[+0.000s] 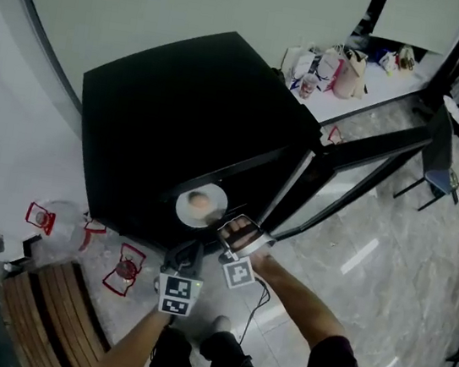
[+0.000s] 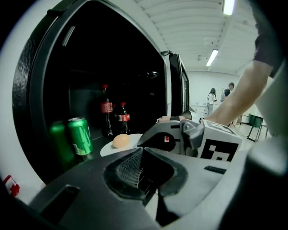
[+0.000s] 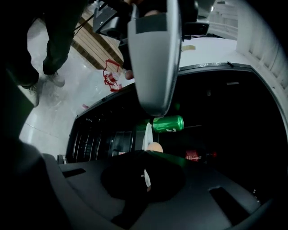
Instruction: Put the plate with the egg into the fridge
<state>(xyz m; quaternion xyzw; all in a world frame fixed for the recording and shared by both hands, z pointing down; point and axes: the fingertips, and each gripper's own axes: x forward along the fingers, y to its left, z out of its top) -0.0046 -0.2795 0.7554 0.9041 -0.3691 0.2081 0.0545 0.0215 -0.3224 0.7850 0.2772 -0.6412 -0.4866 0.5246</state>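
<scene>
A white plate (image 1: 200, 206) with a brown egg (image 1: 198, 201) is at the open front of the black fridge (image 1: 179, 120). My right gripper (image 1: 225, 223) is shut on the plate's near rim. From the right gripper view the plate (image 3: 147, 134) shows edge-on, with the egg (image 3: 155, 146) just past the jaws. In the left gripper view the plate (image 2: 112, 148) and egg (image 2: 120, 140) sit beside a green can (image 2: 81, 135); whether the plate rests on the shelf I cannot tell. My left gripper (image 1: 185, 257) is shut and empty, just short of the plate.
The fridge door (image 1: 360, 168) stands open to the right. Two cola bottles (image 2: 106, 110) stand deep on the shelf. Red-framed items (image 1: 125, 270) and a wooden bench (image 1: 49, 305) are on the floor at left. A table with bags (image 1: 332, 70) stands behind.
</scene>
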